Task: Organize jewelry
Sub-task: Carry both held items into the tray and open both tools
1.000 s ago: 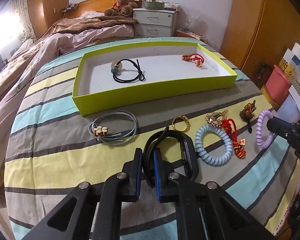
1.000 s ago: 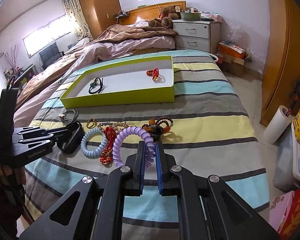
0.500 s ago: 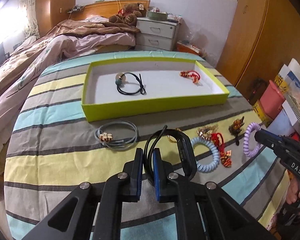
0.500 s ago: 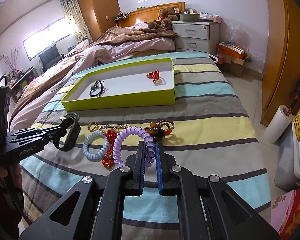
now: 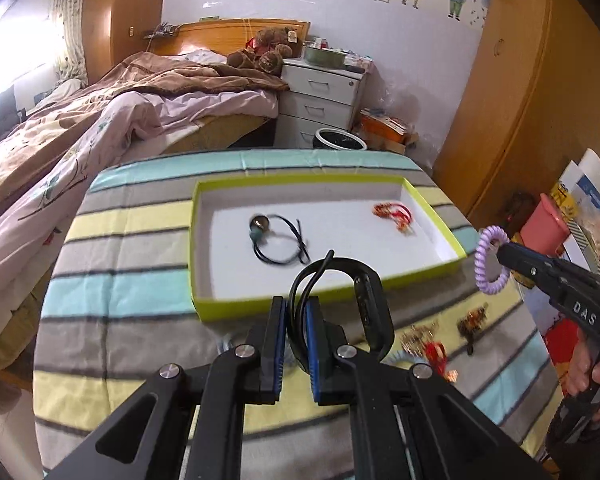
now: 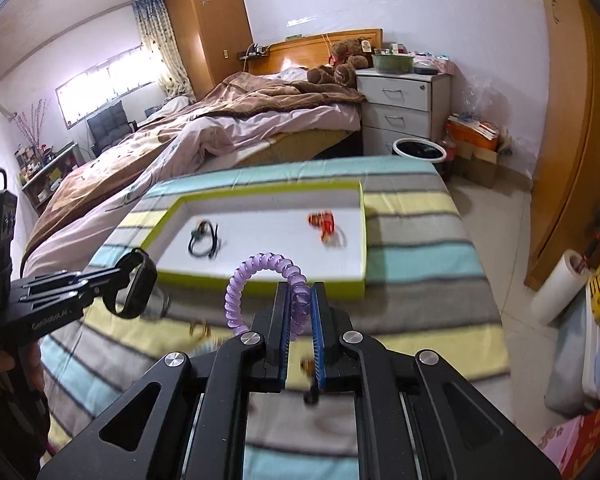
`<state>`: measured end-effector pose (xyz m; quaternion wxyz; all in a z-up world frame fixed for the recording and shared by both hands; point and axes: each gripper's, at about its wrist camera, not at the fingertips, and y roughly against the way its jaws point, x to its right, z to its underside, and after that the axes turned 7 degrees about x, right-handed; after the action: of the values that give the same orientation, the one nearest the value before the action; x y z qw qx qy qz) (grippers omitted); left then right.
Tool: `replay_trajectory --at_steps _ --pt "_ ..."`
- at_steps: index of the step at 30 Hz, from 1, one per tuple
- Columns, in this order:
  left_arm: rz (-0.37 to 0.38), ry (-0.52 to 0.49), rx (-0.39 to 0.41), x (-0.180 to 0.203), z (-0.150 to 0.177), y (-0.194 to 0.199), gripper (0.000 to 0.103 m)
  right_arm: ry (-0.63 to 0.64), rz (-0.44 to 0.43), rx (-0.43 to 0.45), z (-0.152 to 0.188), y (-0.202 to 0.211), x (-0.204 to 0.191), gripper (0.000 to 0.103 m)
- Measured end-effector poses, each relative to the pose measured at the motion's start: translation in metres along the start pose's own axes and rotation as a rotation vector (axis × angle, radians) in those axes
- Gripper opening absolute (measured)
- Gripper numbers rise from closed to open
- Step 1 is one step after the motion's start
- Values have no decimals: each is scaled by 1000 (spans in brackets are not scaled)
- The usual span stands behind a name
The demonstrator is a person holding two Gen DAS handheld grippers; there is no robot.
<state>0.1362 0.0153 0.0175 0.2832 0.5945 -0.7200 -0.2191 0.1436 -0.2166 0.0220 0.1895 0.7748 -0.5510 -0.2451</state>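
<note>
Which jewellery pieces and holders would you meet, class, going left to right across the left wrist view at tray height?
Black cord necklace with a round pendant → black wristband held in the left gripper → red knotted charm → purple spiral coil bracelet held in the right gripper.

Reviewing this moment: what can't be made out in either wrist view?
- Jewelry left on the striped blanket: motion-blurred in both views, partly behind the left gripper and right gripper.
- Blue coil hair tie: nearly all hidden, left view.
- Black band: lower part hidden.
- Purple coil hair tie: lower loop hidden.
</note>
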Motion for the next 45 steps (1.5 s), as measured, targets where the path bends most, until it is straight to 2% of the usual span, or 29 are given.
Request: replay_trajectory --at_steps 7,11,19,29,45 --pt "-46 17 -13 -22 -23 -29 10 14 12 -60 -29 -61 2 10" --pt "-82 28 -36 -36 -27 -47 10 28 27 -97 -35 -94 2 10" --pt "-99 24 -77 -45 -24 -74 10 45 20 -165 -40 -146 -3 10" --pt "-101 32 -110 -52 -25 -94 10 101 19 -225 -40 -176 -10 10" --pt "-87 71 -121 -54 -28 -99 10 120 26 -236 -39 -185 -13 11"
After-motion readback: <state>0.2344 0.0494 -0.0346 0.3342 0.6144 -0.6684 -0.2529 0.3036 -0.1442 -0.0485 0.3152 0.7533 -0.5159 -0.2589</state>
